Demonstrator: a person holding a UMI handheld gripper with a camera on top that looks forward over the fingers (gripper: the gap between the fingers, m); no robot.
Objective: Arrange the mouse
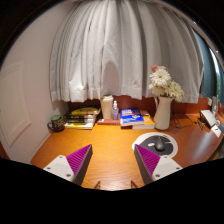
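A dark mouse (158, 143) lies on a round white-grey mouse pad (153, 139) on the wooden desk (110, 145), ahead and to the right of my right finger. My gripper (112, 160) is open and empty above the desk's near part, with purple pads on both fingers (78, 159). Bare wood shows between them. The mouse is beyond the right fingertip and not between the fingers.
A white vase with flowers (162, 108) stands behind the mouse pad. A stack of books (82, 117), a blue book (132, 117), a white container (107, 108) and a dark mug (56, 123) line the back. A keyboard-like device (211, 120) is at far right. White curtains (110, 50) hang behind.
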